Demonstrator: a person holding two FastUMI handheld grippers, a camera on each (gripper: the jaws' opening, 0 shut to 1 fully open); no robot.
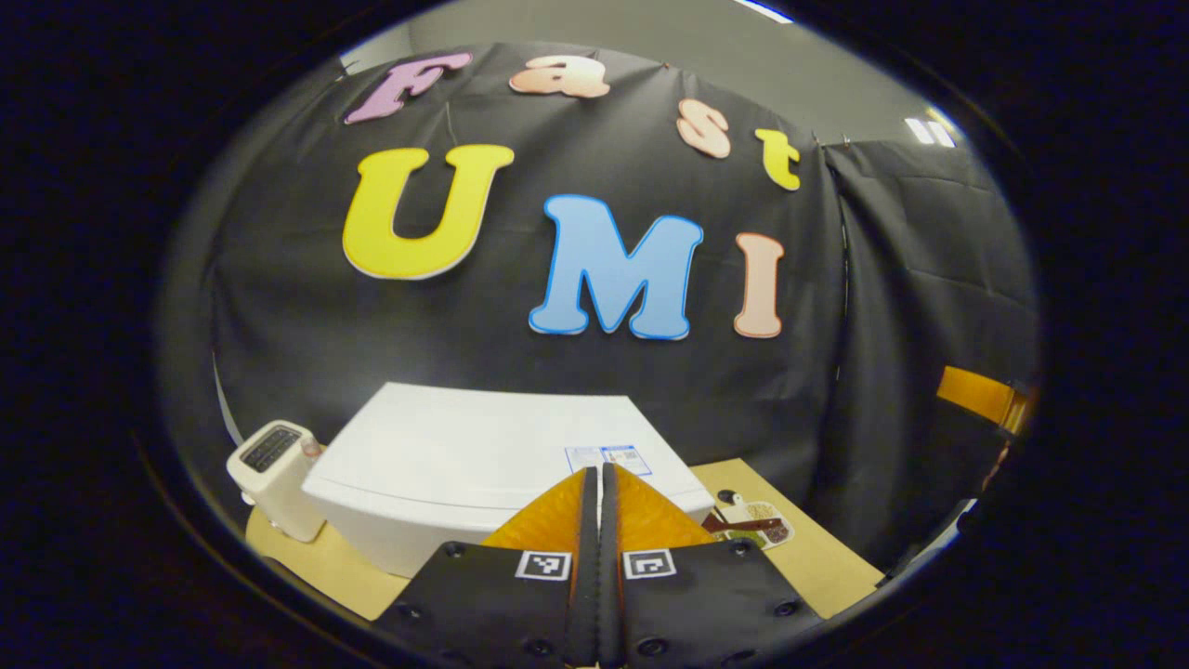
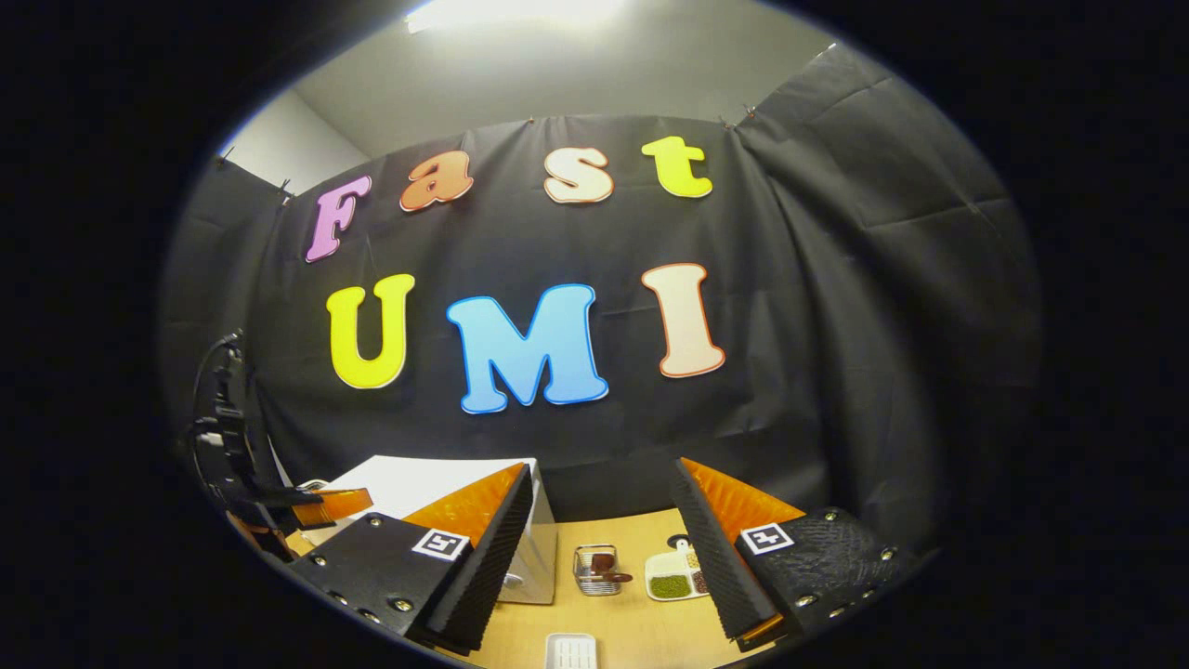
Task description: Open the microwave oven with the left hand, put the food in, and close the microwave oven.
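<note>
Microwave, a white boxy oven [image 1: 483,465], sits closed on the tan wooden tabletop [image 1: 817,557] against the black cloth wall; landmark for everything below. Looks like step one, door not yet opened. Left gripper [image 1: 599,483] hovers above the microwave's top, fingers pressed together, holding nothing. Right gripper [image 2: 604,520] hangs to the right of the microwave, fingers spread wide, empty. Food: small wire basket with something dark in it [image 2: 597,569] just right of the microwave, white divided dish of green and brown beans [image 2: 676,578] beyond it. Cream toaster [image 1: 274,478] on the microwave's left. Next move, likely: left gripper drops to the front face, finds the door edge or handle, pulls. Door front is hidden from the left gripper view.
</note>
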